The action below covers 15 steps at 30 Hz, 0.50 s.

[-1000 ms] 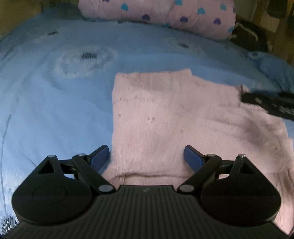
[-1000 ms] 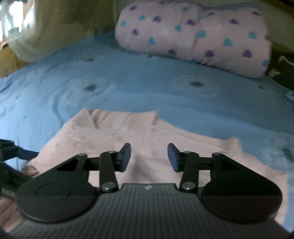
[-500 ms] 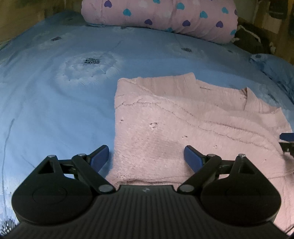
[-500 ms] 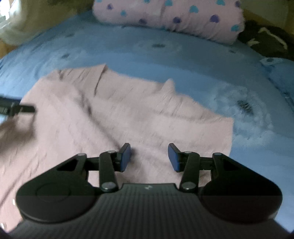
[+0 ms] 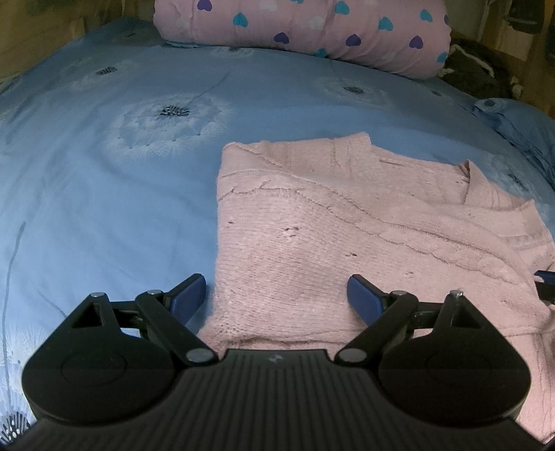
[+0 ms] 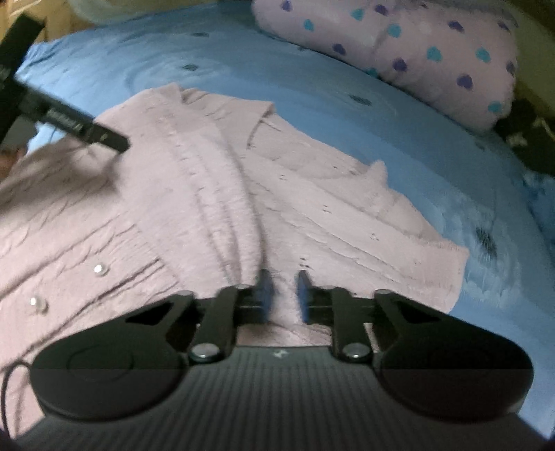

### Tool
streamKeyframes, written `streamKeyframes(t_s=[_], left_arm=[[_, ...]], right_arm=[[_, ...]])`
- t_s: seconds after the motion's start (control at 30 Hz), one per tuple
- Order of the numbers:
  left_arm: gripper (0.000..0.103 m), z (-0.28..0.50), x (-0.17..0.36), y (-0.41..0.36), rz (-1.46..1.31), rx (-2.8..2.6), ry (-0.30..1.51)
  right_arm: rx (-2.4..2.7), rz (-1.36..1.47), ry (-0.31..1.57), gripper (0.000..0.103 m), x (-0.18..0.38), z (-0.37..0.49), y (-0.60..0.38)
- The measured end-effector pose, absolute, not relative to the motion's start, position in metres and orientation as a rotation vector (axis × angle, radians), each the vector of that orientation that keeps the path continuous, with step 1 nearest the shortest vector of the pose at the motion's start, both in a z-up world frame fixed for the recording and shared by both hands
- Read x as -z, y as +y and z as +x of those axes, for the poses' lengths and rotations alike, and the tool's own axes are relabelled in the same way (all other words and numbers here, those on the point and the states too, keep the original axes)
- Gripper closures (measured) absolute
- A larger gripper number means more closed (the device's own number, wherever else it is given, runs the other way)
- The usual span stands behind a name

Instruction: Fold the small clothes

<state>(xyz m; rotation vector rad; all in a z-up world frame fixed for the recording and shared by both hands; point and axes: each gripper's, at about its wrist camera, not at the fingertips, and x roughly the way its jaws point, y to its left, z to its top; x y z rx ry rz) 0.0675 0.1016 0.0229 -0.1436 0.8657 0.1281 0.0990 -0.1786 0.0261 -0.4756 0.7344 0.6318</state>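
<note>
the right claw point(image 6: 282, 293) has just closed, pinching a ridge of the pink sweater point(image 6: 242, 194) spread ahead on the bed point(image 5: 104, 173). the left claw point(image 5: 275, 295) gapes apart, empty. risk: a thin knit pinch slipping free mid-fold.

Support surface: a bed covered by a blue sheet point(image 5: 104, 194) printed with white dandelion heads. A pink knitted sweater point(image 5: 312, 243) lies spread flat on the sheet. A pink heart-patterned rolled blanket point(image 5: 312, 31) rests along the far edge, apart from the sweater.
</note>
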Motion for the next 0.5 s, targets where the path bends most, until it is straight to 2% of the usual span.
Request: streamKeyframes(t_s=[0.13,0.27,0.4,0.5], left_arm=[[0.011,0.068,-0.023,0.103,-0.146,-0.137,0.862],[0.011,0.069,-0.022,0.105,-0.162,-0.134,0.87],[0.011,0.069,-0.023,0.105,-0.165,-0.134,0.867],[0.011,0.068,-0.025,0.106,-0.164,-0.138,0.848]], right_arm=[[-0.582,-0.535,0.633,0.093,-0.036,0.089,-0.175],[-0.395,-0.443,0.526,0.093,-0.047,0.102,-0.187],[-0.331,-0.493,0.637,0.091,-0.013,0.124,-0.18],[-0.303,-0.537,0.615,0.09,0.001,0.123,-0.173]])
